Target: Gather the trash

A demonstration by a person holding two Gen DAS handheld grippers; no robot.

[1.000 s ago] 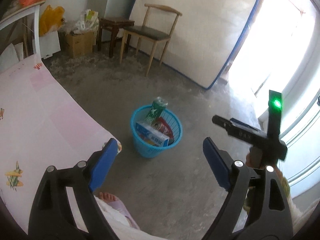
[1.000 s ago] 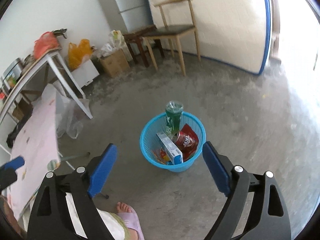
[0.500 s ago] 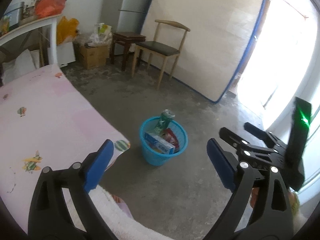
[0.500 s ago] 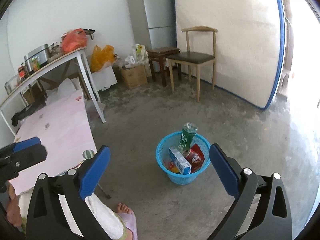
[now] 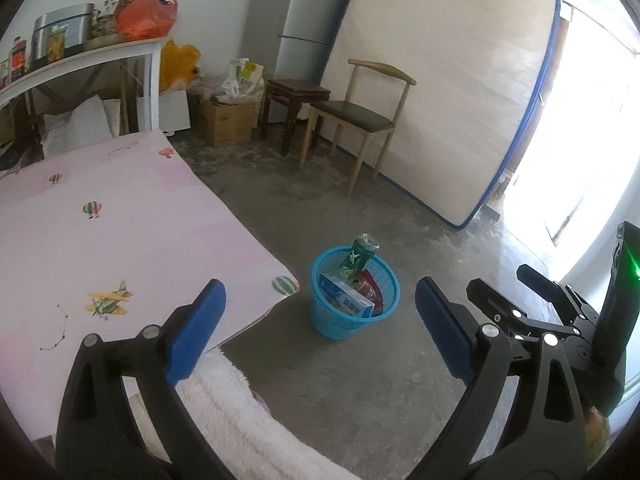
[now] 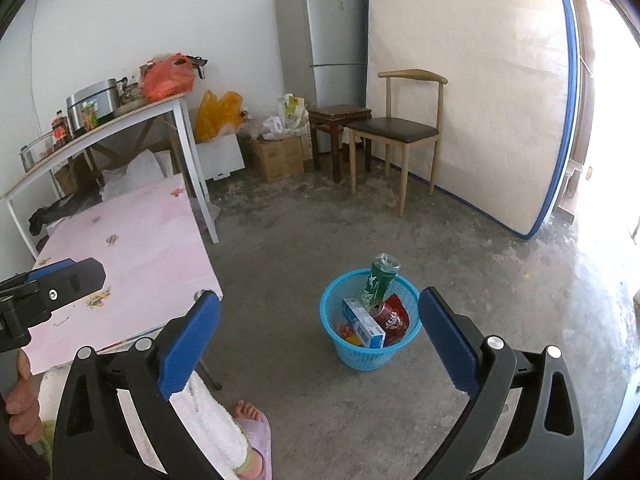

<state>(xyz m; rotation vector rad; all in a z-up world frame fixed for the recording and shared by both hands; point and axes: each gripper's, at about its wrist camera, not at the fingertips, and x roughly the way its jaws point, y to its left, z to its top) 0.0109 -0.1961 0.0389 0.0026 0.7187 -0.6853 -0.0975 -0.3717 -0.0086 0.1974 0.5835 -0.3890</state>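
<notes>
I am looking down at a blue basket [image 6: 370, 354] sitting on the concrete floor [image 6: 500, 320], just off the corner of the pink worktop [image 5: 120, 232]. It is holding the trash — a green can [image 6: 378, 284] standing tall above the rim, a blue-and-white box [image 6: 364, 324] leaning beside it and a red packet [image 6: 394, 320] tucked behind.

My left claw [image 5: 320, 324] is standing wide apart with nothing between its pads, and my right claw [image 6: 320, 344] is also spread wide and gripping nothing.

I am judging the basket to be light, thin plastic mesh that will flex if squeezed — the rim looks like the stiffest place to take hold, one pad inside and one outside. The can is sitting loosely and may tip out if the basket tilts. The box and packet look light and easily crushed.

The basket is lying ahead of and below both claws, well apart from them, between the pads in the left view and toward the right pad in the right view.
</notes>
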